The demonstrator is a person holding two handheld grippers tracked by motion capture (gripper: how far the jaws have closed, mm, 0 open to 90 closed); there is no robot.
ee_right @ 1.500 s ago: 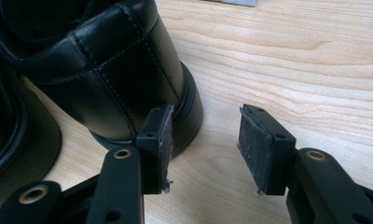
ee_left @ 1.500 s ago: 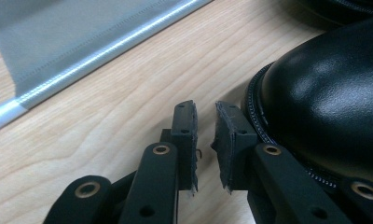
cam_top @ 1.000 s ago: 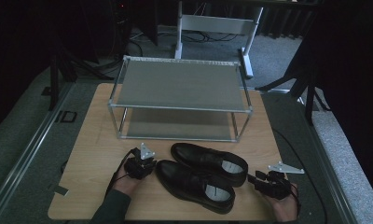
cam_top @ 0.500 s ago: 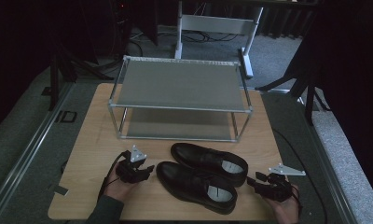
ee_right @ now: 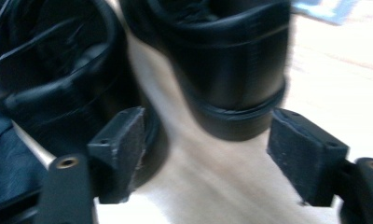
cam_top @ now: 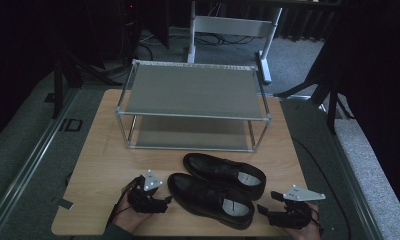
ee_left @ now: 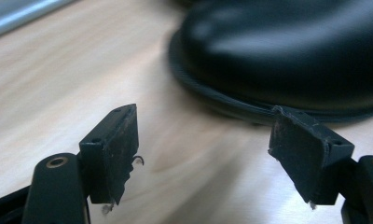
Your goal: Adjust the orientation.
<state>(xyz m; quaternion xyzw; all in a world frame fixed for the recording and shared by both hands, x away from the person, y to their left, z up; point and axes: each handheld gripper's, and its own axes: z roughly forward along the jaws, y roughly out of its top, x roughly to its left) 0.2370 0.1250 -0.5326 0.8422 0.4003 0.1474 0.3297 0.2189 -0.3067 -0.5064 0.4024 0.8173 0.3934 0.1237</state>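
Two black leather shoes lie side by side on the wooden table, the near shoe [cam_top: 210,200] in front of the far shoe [cam_top: 225,172], toes to the left. My left gripper [cam_top: 163,202] sits just left of the near shoe's toe [ee_left: 292,56]. Its jaws have just been opening and stand apart with nothing between them [ee_left: 205,126]. My right gripper [cam_top: 262,210] sits by the near shoe's heel. Its jaws have also just been opening; they stand wide [ee_right: 205,126] and bare, facing a shoe heel [ee_right: 236,70].
A two-shelf metal rack [cam_top: 193,90] stands at the back of the table [cam_top: 103,165], both shelves bare. Bare wood lies between the rack and the shoes. A white stand [cam_top: 228,25] and cables are on the floor behind.
Both grippers have drawn back from the near shoe toward the table's front edge. Their jaws have parted.
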